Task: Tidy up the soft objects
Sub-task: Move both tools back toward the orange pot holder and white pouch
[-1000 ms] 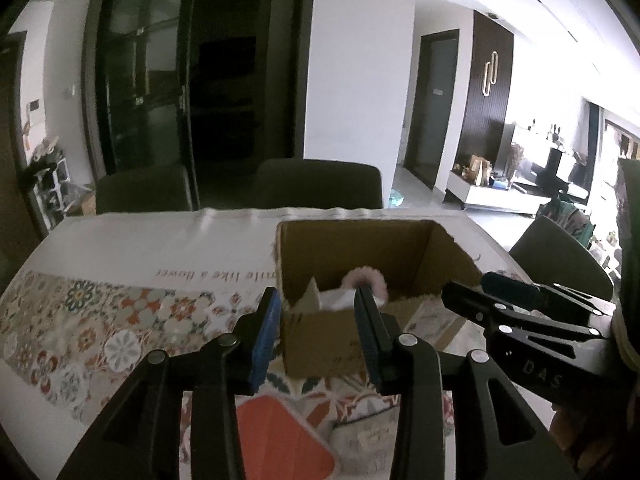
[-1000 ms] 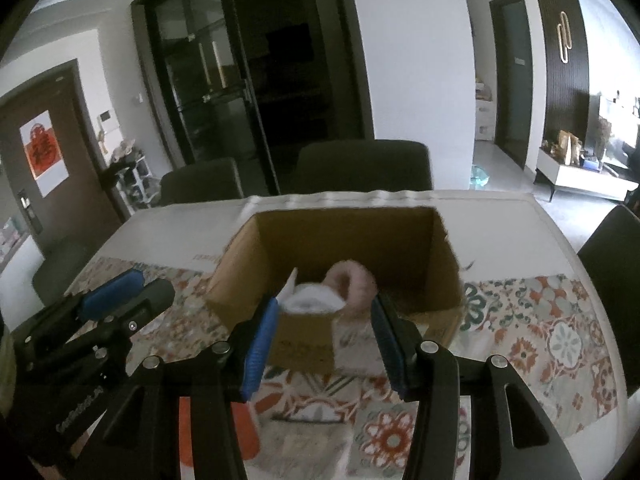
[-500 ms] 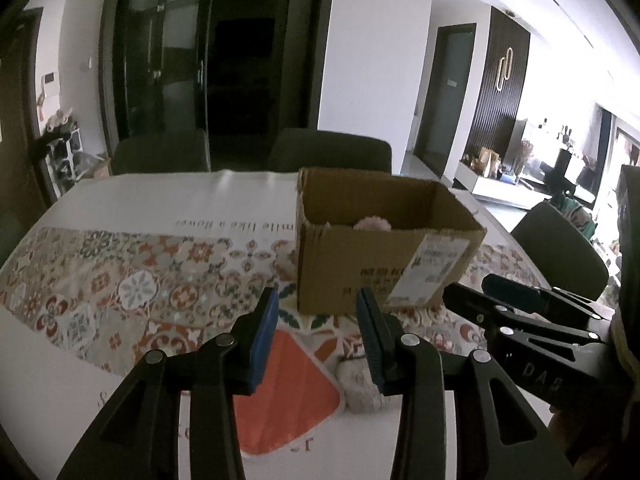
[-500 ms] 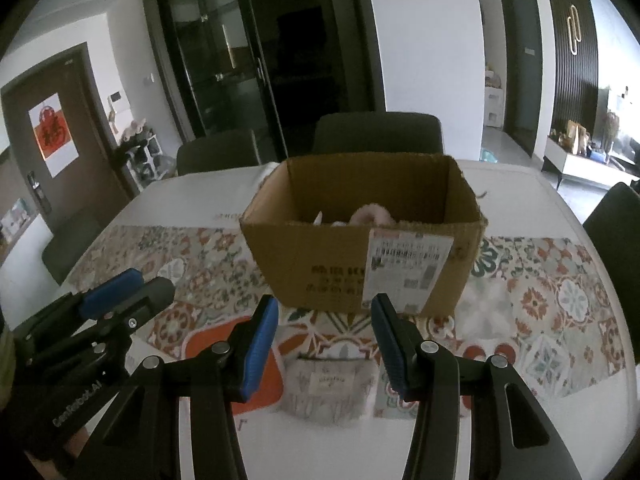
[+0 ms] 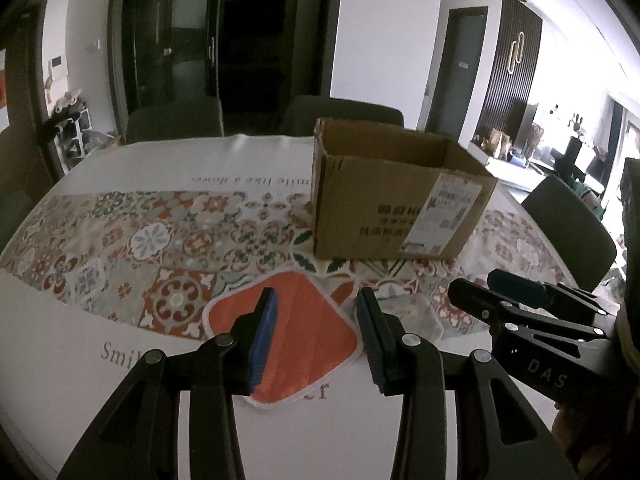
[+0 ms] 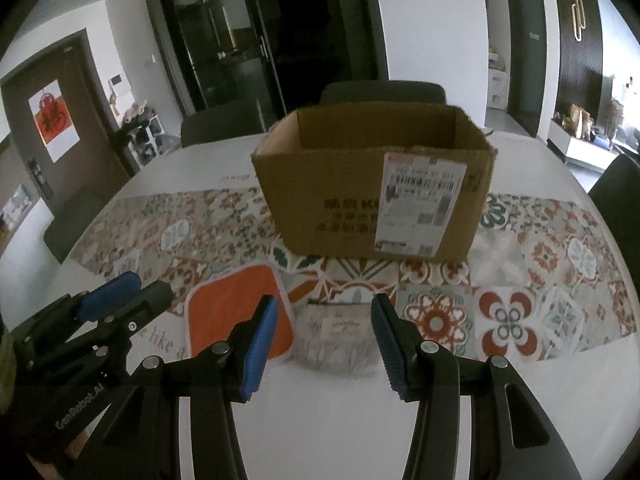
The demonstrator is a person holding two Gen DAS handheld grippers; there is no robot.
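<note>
Both grippers, your left gripper point(image 5: 316, 336) and right gripper point(image 6: 324, 342), hang empty, jaws apart, before the brown cardboard box point(image 6: 372, 184), over the orange square cloth pad point(image 5: 298, 340) and pale fabric pouch point(image 6: 340, 332): lower, close, then box them.

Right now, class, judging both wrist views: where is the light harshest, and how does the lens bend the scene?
Left wrist view: daylight blows out the room at upper right, while the cardboard box stays readable. Right wrist view: even, dim light; the box label is slightly soft. Both views: fisheye curves the table edge and darkens the corners.
</note>
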